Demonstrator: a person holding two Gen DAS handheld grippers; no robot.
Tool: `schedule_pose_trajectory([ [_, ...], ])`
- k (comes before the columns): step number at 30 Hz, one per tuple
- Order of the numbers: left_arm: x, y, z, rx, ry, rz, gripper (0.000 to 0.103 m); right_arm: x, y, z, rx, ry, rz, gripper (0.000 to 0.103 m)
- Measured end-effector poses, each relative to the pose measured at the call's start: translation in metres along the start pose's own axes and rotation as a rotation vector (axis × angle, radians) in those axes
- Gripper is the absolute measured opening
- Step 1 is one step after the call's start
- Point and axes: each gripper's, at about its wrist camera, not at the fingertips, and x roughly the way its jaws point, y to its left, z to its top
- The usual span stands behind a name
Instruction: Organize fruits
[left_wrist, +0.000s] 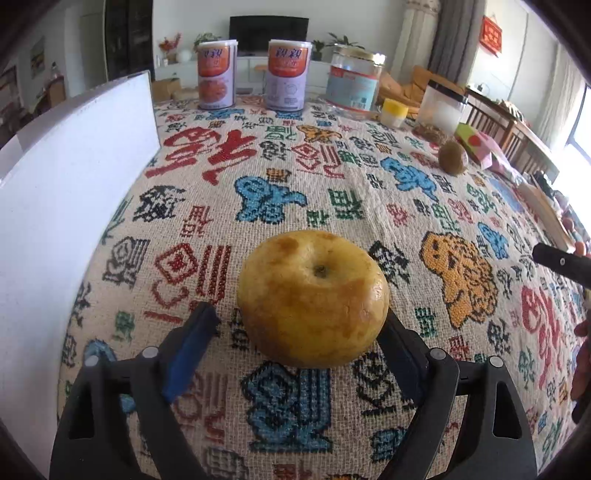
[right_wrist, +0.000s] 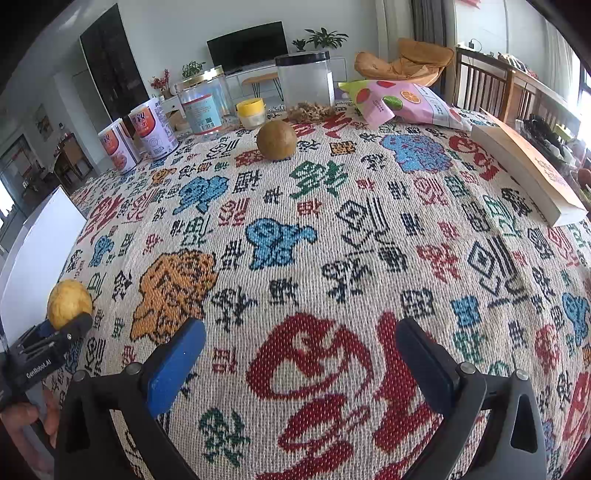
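- Two fruits lay on the patterned cloth (left_wrist: 280, 177) covering the desk: a yellow pear (left_wrist: 313, 298) and a brown round fruit (left_wrist: 453, 156).
- The left wrist view showed the left claw (left_wrist: 299, 321) spread wide around the yellow pear; the right finger touched or nearly touched its side, while the left blue pad (left_wrist: 192, 347) stood clear with a gap.
- That view alone showed the pear's stem dimple facing up and its brown blotches; the fruit sat on the cloth.
- The right wrist view showed the same pear only small, at its far left, just beyond the left claw's tip, with a hand (right_wrist: 26, 421) gripping the tool below.
- The right claw (right_wrist: 301, 350) stood wide and empty, only cloth between its fingers.
- The brown round fruit sat far ahead of the right claw, much nearer and clearer there than in the left view.
- Only the right view showed the book (right_wrist: 528, 173) off to the claw's right.
- A white board (left_wrist: 66, 206) stood left of the left claw.
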Motion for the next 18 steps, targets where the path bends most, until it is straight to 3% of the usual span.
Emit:
schedule_pose_trajectory([
  [4, 0.006, -0.010, -0.001, 0.052, 0.014, 0.052, 0.091, 0.033, 0.004, 0.069, -0.042, -0.010, 0.005, 0.101],
  [10, 0.007, -0.008, -0.002, 0.045, 0.012, 0.045, 0.091, 0.107, 0.024, 0.148, -0.002, 0.007, 0.038, 0.088],
  [12, 0.006, -0.007, -0.002, 0.043, 0.012, 0.043, 0.091, 0.129, 0.030, 0.158, 0.003, 0.022, 0.019, 0.081],
  [14, 0.007, -0.008, -0.002, 0.044, 0.012, 0.045, 0.091, 0.145, 0.033, 0.160, 0.008, 0.059, 0.031, 0.049],
  [18, 0.006, -0.008, -0.002, 0.045, 0.012, 0.046, 0.091, 0.117, 0.035, 0.139, 0.000, -0.008, 0.079, 0.048],
])
